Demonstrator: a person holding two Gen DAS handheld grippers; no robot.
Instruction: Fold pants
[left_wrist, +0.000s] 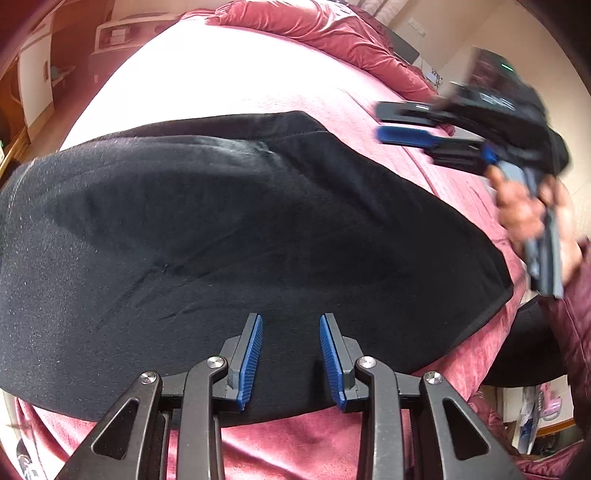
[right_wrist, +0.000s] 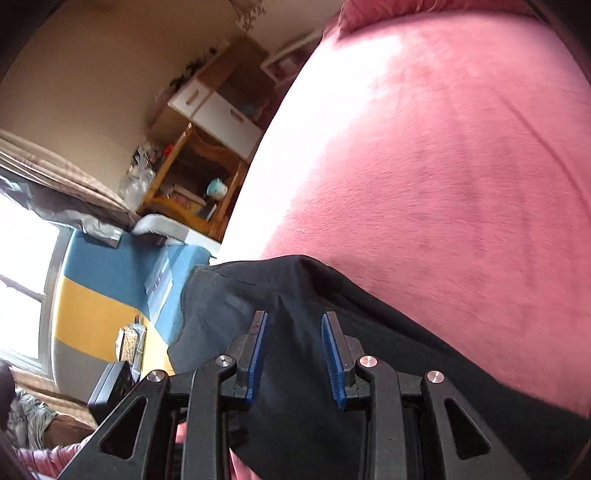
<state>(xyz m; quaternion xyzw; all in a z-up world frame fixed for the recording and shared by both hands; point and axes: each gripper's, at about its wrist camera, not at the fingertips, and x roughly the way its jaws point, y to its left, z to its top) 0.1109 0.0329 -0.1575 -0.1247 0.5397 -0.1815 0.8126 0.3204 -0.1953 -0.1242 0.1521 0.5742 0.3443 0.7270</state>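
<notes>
The black pants (left_wrist: 240, 221) lie flat in a wide folded slab across the pink bedspread (left_wrist: 258, 85). My left gripper (left_wrist: 291, 317) hovers over their near edge, open, with only flat cloth showing in the gap. At the upper right a hand (left_wrist: 517, 210) holds my right gripper (left_wrist: 380, 123), blurred, beyond the pants' right end, its two fingers apart and empty. In the right wrist view the right gripper (right_wrist: 294, 315) is open above one end of the pants (right_wrist: 406, 350), with the bedspread (right_wrist: 443, 166) behind.
A crumpled red quilt (left_wrist: 314, 29) is heaped at the far end of the bed. Beside the bed stand a wooden shelf (right_wrist: 207, 177), white drawers (right_wrist: 221, 107) and a blue and yellow seat (right_wrist: 103, 288). The bed's edge falls away left of the pants.
</notes>
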